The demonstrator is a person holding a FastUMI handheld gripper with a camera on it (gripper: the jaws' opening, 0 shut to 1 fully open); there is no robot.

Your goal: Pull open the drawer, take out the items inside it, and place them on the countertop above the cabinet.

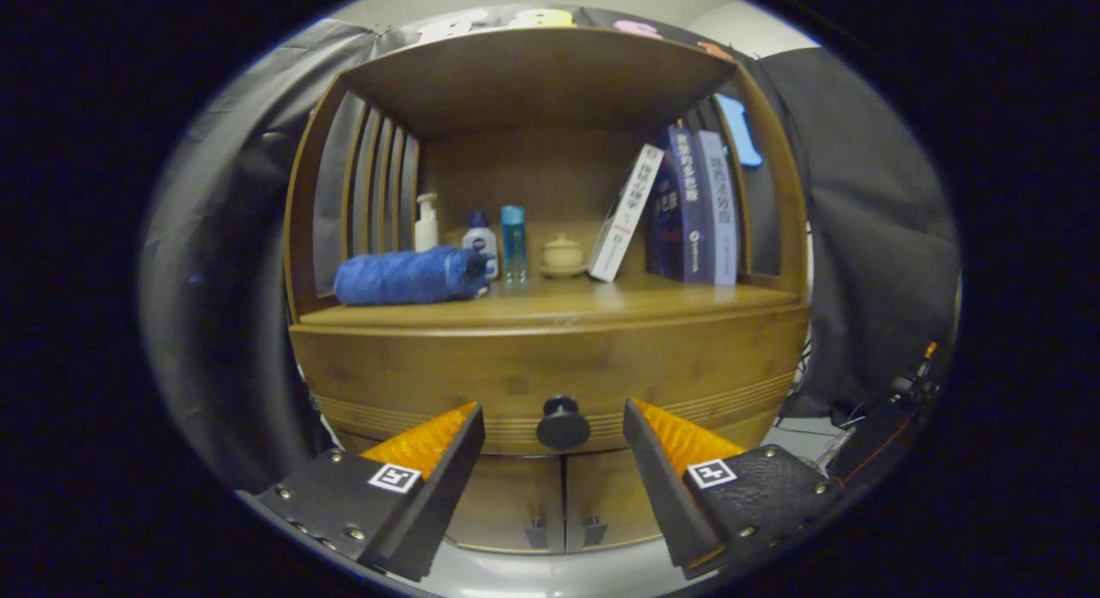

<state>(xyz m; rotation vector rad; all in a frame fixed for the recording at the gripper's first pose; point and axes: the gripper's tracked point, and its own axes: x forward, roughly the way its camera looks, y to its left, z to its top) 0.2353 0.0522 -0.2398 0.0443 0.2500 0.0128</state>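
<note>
We see our gripper (554, 443) at the bottom of the frame with its two fingers spread wide and holding nothing. Between the fingertips (468, 422), a little beyond them, sits the round dark knob (563, 424) of the drawer (550, 379), in the lower middle of the frame. The drawer front is flush with the wooden cabinet (550, 323), so it is closed and we cannot tell what lies inside. Nothing stands between the fingers and the knob.

Above the drawer, across the middle of the frame, runs the countertop (601, 306), a wooden shelf under a wooden roof with slatted sides. On it, left of centre, lies a rolled blue towel (404, 277). Behind the towel stand a white pump bottle (426, 223), a small white bottle with a blue cap (480, 236) and a slim clear-blue bottle (513, 241). Near the centre sits a small pale lidded pot (563, 253) on a saucer. To the right of it a white book (626, 213) leans against a row of upright dark blue books (694, 207).

Below the drawer, at the bottom centre, are two cabinet doors (563, 503) with small handles side by side at their meeting edge.

Black cloth hangs behind and to both sides of the cabinet. At the lower right of the frame we see some cables (846, 426) on a pale floor.
</note>
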